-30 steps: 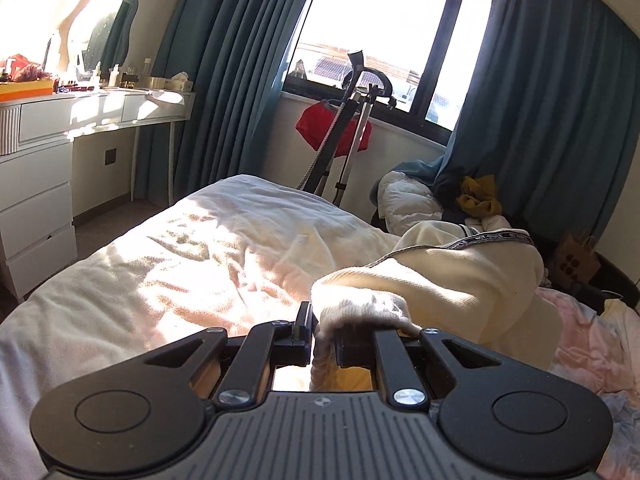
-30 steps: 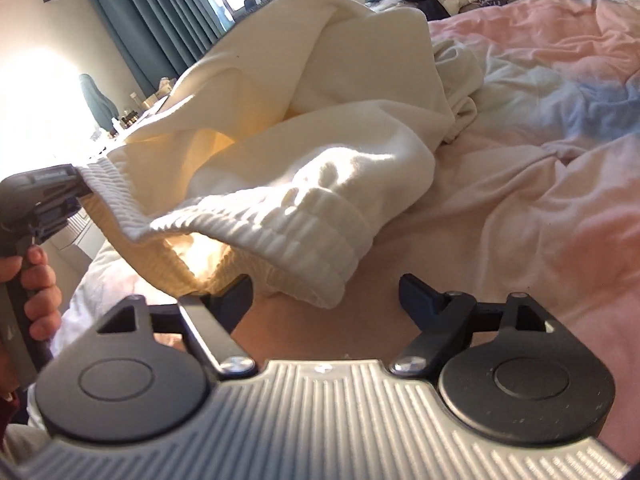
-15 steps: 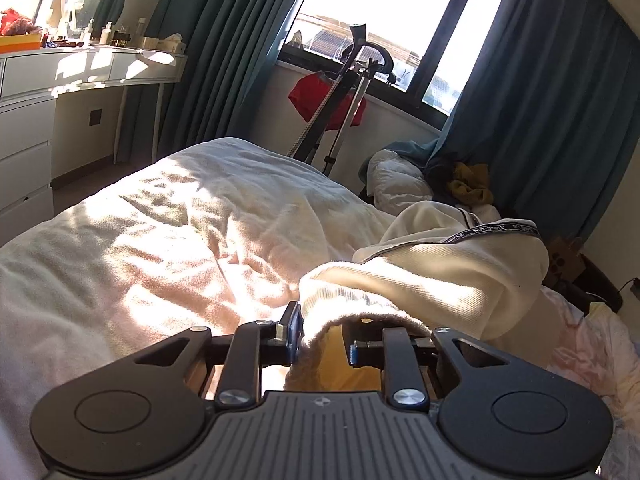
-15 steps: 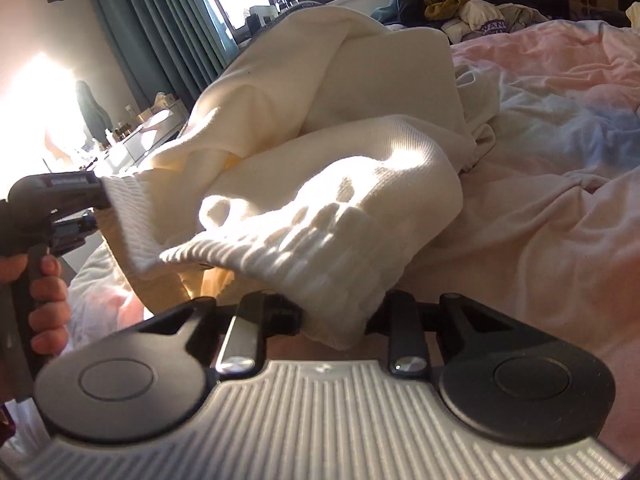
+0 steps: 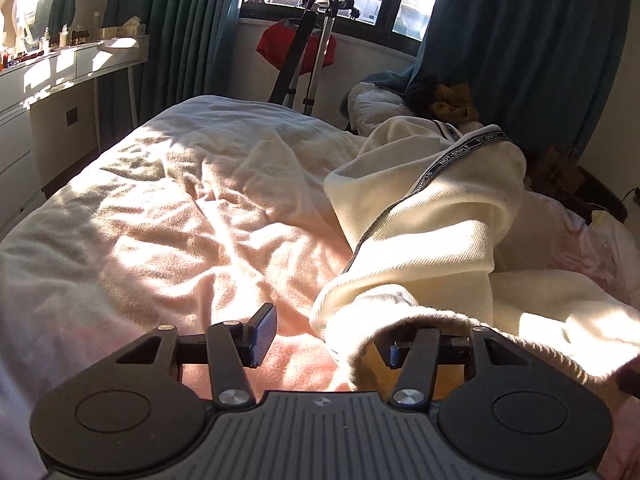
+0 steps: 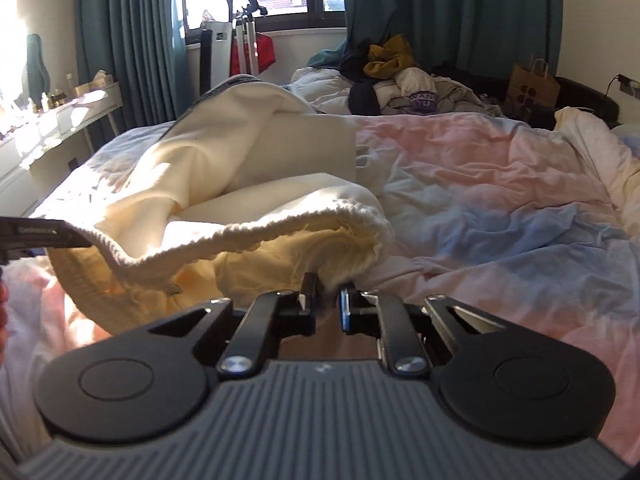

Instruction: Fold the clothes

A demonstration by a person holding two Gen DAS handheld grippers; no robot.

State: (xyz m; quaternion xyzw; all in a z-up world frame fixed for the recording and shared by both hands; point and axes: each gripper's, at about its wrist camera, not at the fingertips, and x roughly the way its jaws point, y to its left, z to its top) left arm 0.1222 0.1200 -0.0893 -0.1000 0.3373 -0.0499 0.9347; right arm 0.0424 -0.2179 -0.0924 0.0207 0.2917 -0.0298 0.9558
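Observation:
A cream sweatshirt [image 5: 440,216] with a ribbed hem lies bunched on the bed; it also shows in the right wrist view [image 6: 224,168]. My left gripper [image 5: 328,340] is open: the hem drapes over its right finger [image 5: 400,354], the left finger [image 5: 262,334] stands bare over the duvet. My right gripper [image 6: 329,300] is shut on the ribbed hem [image 6: 344,240], holding it just above the bed. The left gripper's tip [image 6: 44,234] shows at the left edge of the right wrist view, touching the hem's other end.
The bed [image 5: 140,220] has a rumpled pink and blue duvet [image 6: 500,208]. A pile of clothes [image 6: 392,76] lies at the far end by the teal curtains. A stand with a red item [image 5: 300,46] is by the window. A white dresser [image 5: 48,80] is left. A paper bag [image 6: 532,84] is right.
My left gripper has opened and let the hem slip onto its right finger. My right gripper has closed on the hem. The sweatshirt has dropped lower onto the bed.

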